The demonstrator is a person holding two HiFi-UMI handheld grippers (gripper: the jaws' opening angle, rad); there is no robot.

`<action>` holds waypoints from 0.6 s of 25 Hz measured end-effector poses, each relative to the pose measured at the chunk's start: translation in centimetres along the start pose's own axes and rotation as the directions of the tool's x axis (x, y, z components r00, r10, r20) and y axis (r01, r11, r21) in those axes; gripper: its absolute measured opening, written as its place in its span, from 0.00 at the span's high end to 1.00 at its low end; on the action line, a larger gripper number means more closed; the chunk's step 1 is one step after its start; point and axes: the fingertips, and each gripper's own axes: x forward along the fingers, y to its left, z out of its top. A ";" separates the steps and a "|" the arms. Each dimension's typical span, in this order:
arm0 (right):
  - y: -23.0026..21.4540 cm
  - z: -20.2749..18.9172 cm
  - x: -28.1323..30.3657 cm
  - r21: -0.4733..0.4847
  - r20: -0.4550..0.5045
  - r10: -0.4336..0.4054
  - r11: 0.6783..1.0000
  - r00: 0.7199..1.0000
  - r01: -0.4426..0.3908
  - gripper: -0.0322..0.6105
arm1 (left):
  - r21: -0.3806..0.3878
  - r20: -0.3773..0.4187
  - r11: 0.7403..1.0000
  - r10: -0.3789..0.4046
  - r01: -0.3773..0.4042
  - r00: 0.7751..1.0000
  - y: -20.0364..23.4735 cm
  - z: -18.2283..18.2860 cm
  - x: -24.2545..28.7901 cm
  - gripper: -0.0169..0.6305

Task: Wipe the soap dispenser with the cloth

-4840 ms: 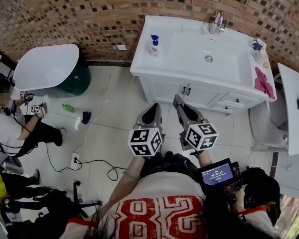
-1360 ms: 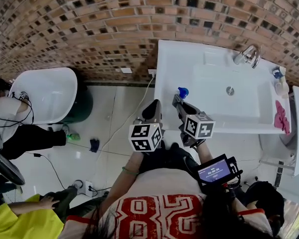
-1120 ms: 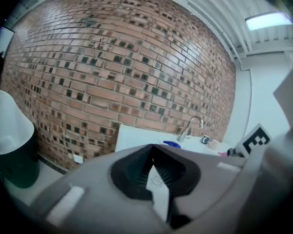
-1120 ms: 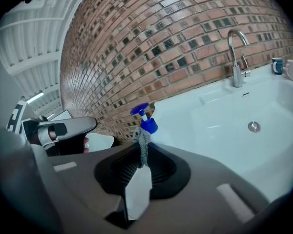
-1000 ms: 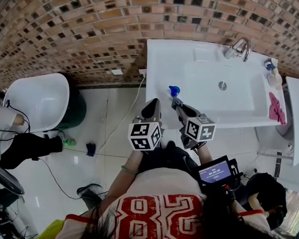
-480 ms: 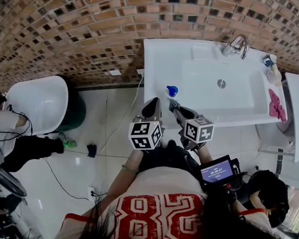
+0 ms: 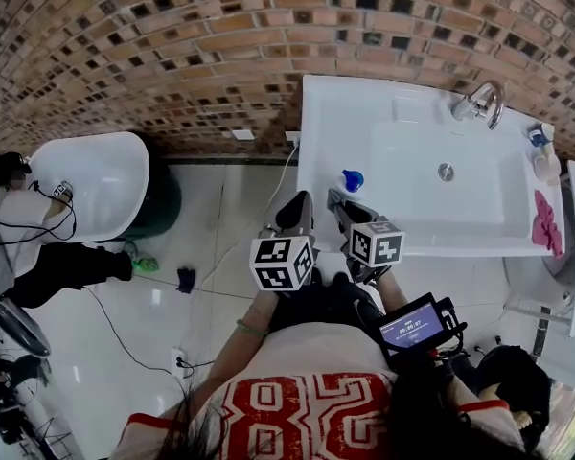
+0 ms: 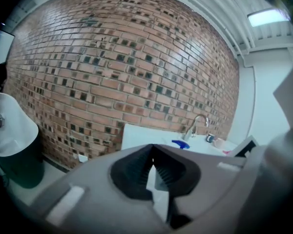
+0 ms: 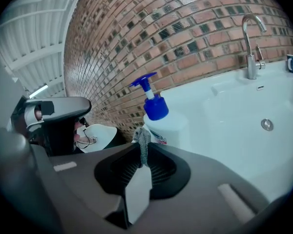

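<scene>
The soap dispenser (image 7: 351,180) is a white bottle with a blue pump, standing on the left front part of the white washbasin top (image 7: 326,123). In the right gripper view the soap dispenser (image 9: 158,116) rises just beyond the jaws. My right gripper (image 7: 335,199) is shut on a small grey cloth (image 9: 144,139), whose strip sticks up between the tips just short of the bottle. My left gripper (image 7: 297,204) hangs left of the basin's corner, shut with nothing in it. From the left gripper view only the blue pump (image 8: 181,144) shows over the jaws.
A chrome faucet (image 7: 479,103) stands at the back of the basin, and small bottles (image 7: 541,151) and a pink cloth (image 7: 546,220) lie at its right end. A white bowl-shaped fixture (image 7: 96,180) and a crouching person (image 7: 38,247) are on the tiled floor at left.
Over the earlier frames I came up to the basin, and the dispenser now sits right before the right gripper's tip. Both grippers keep their pose; the view drifts slightly sideways.
</scene>
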 end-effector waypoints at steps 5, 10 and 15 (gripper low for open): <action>-1.2 -0.4 -1.2 0.036 -0.001 -0.013 0.999 1.000 0.013 0.88 | -0.004 -0.006 1.000 -0.009 0.009 1.000 -0.1 -0.1 0.4 0.97; -2.6 -1.4 -2.8 0.045 -0.010 -0.032 0.998 0.999 0.032 0.88 | -0.006 -0.009 0.999 -0.046 0.046 0.999 -1.4 -0.3 1.2 0.97; -4.9 -2.2 -4.4 0.063 -0.022 -0.077 0.995 0.997 0.078 0.88 | -0.004 -0.018 0.997 -0.078 0.078 0.997 -2.6 -0.7 1.6 0.97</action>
